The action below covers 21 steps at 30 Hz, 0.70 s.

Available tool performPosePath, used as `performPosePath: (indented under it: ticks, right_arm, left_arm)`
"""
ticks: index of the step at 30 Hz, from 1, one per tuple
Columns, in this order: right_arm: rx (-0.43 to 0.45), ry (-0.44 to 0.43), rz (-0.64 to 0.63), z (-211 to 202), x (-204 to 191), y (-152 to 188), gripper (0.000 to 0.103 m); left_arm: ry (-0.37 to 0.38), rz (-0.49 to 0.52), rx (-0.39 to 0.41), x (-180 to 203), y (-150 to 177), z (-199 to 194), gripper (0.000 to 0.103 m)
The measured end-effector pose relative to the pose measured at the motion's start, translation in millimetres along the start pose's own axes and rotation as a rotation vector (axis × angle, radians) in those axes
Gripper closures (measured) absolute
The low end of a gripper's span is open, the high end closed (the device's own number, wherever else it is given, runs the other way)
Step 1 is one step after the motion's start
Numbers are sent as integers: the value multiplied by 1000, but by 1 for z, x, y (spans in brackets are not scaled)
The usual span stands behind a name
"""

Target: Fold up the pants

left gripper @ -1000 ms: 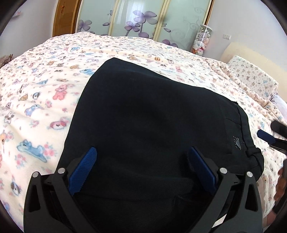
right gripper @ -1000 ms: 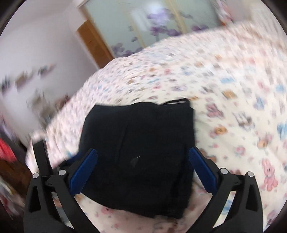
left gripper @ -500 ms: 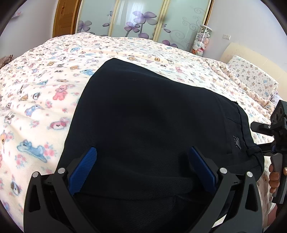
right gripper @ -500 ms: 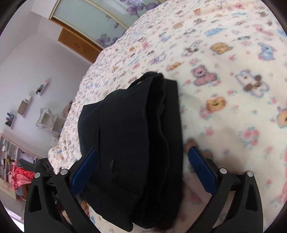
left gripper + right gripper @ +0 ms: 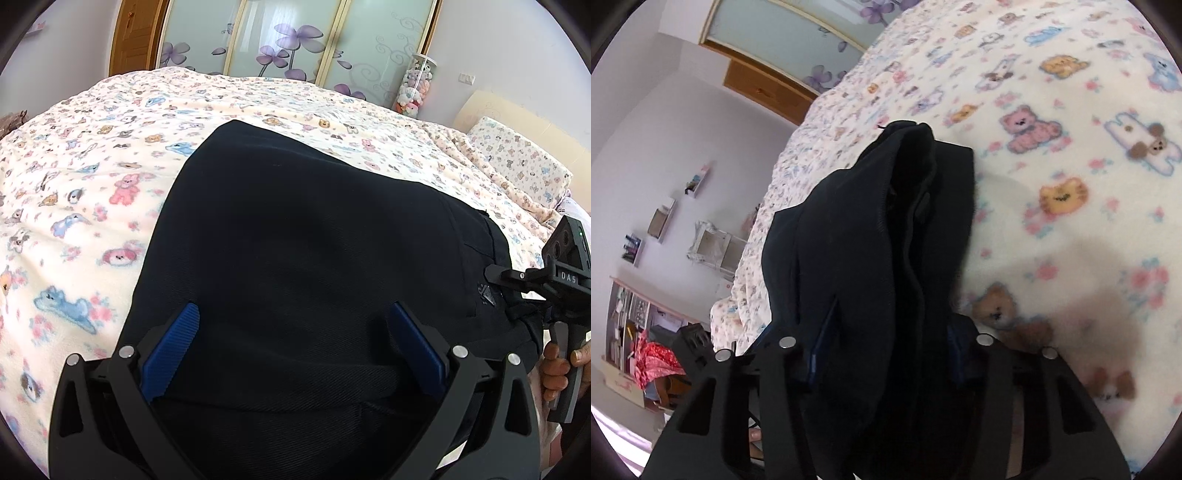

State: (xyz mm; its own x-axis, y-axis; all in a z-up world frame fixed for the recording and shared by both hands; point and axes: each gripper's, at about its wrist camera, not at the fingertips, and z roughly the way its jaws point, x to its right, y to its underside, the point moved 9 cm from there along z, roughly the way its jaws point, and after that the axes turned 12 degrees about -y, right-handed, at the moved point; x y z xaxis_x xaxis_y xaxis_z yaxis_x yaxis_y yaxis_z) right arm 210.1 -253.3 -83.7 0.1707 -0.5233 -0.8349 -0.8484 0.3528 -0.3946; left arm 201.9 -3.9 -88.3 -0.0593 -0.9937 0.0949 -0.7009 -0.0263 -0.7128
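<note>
Right wrist: right tongs (image 5: 882,354) closing round folded pants (image 5: 871,229) edge. Left tongs (image 5: 291,354) spread wide, pants between.

open blanket (image 5: 92,177) left, pillow (image 5: 517,162) far right

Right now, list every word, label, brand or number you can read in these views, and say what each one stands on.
"DAS": white letters on the black body of the right claw, seen from the left wrist view.
Small grey logo patch on the black pants, near their right edge: too small to read.
Items on the wall shelves in the right wrist view: too blurred to read.
Nothing else legible.
</note>
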Motion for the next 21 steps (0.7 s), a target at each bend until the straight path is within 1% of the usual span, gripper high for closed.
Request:
performPosePath:
  ticks: [3, 5, 8, 9, 14, 16, 18, 19, 21]
  right_arm:
    - [4, 4, 48, 3, 6, -4, 49]
    - [5, 0, 55, 5, 7, -4, 48]
    - [7, -12, 21, 3, -4, -4, 61]
    - [15, -21, 5, 1, -11, -4, 64]
    - [36, -63, -81, -1, -50, -8, 66]
    - [21, -84, -135, 2, -71, -6, 66]
    - [-3, -63, -198, 6, -85, -3, 66]
    - [-16, -42, -222, 8, -88, -2, 66]
    - [-25, -22, -233, 9, -85, -2, 66]
  left_arm:
    - [3, -1, 2, 1, -1, -1, 2]
    - [6, -5, 2, 1, -2, -1, 2]
    - [13, -16, 4, -1, -2, -2, 2]
    - [15, -19, 4, -2, -1, -2, 2]
    - [44, -67, 13, -8, -2, -4, 2]
    - [77, -105, 23, -14, -4, -8, 2]
    - [122, -155, 31, -21, -7, -15, 2]
    - [159, -192, 22, -28, -11, -20, 2]
    - [206, -231, -18, -38, -16, -24, 2]
